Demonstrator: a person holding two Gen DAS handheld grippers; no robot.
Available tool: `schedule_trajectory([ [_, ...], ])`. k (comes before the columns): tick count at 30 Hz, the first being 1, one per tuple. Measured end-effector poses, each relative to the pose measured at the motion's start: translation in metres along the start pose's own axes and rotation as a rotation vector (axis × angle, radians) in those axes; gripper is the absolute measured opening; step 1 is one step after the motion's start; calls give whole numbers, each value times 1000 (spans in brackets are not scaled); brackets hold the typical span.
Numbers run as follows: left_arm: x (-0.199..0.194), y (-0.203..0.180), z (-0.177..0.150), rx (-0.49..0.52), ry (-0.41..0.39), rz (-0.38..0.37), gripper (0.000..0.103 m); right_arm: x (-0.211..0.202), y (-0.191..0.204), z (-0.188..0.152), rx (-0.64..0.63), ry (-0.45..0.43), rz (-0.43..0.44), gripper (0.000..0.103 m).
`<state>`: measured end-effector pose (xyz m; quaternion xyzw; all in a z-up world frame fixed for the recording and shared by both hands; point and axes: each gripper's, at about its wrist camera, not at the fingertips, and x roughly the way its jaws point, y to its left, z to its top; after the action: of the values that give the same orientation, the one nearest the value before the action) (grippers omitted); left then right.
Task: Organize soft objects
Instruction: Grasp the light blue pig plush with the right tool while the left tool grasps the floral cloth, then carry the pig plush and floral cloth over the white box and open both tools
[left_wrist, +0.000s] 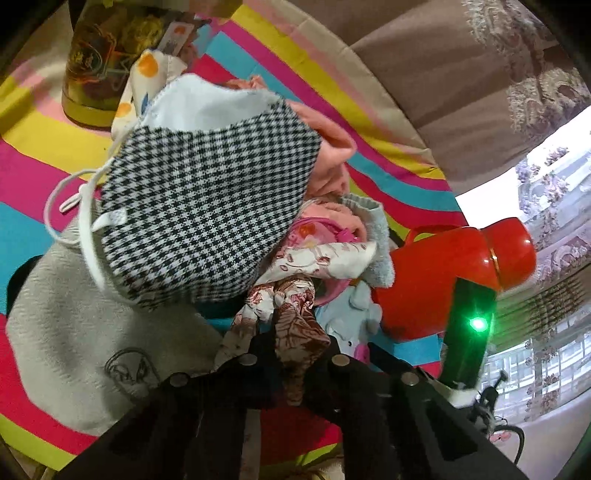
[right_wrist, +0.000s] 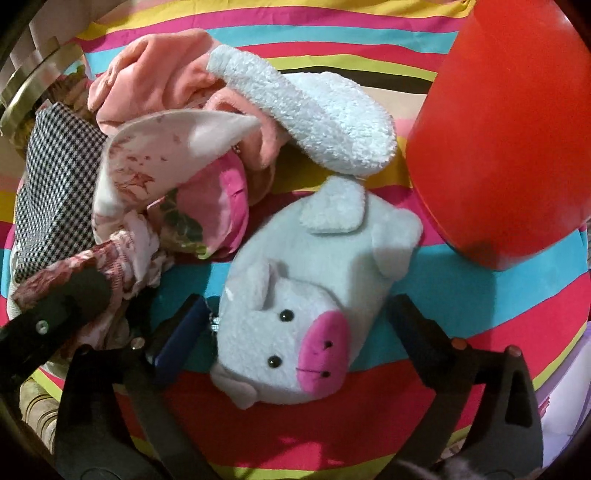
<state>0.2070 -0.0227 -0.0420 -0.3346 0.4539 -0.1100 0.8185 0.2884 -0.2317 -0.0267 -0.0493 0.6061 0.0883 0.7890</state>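
plush pig (right_wrist: 314, 288): pale blue, pink snout, on its back beside the red jug (right_wrist: 498, 129) | fluffy blue sock (right_wrist: 314, 107): draped over pink garment (right_wrist: 155, 74), behind pig | floral cloth (left_wrist: 295, 321): bunched, left of pig | houndstooth hat (left_wrist: 207, 206): farther left

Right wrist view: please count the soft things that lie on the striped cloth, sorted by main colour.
Light blue: 2, plush pig and fluffy sock
Pink: 2, peach-pink garment and pink-lined pouch
Black-and-white: 1, houndstooth cloth
Red-and-white floral: 1, floral fabric
Total: 6
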Motion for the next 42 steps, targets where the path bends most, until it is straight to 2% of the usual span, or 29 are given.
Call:
schedule_trajectory([
  [3,-10,-1,-7,18,-25,-1,8,-1,1,-5,-9,-9,-6,101],
  [5,-13,-3,-9,27,-37,-3,8,-2,3,-6,-8,-18,-11,94],
  [7,-16,-5,-11,35,-47,-7,8,-11,0,-17,-5,-43,-9,78],
  [10,-19,-10,-13,53,-63,-5,8,-17,0,-24,-15,-58,-4,64],
  [16,-30,-15,-17,93,-89,-19,8,-26,-8,-38,2,-72,36,50],
  [22,-36,-18,-21,117,-99,-26,8,-40,-21,-49,22,-85,72,47],
  [33,-53,-37,-36,171,-124,-30,8,-97,-46,-84,37,-163,108,46],
  [36,-57,-46,-44,186,-123,-38,8,-121,-62,-90,49,-175,122,46],
  [42,-58,-78,-60,243,-101,-67,8,-135,-97,-107,89,-188,134,46],
])
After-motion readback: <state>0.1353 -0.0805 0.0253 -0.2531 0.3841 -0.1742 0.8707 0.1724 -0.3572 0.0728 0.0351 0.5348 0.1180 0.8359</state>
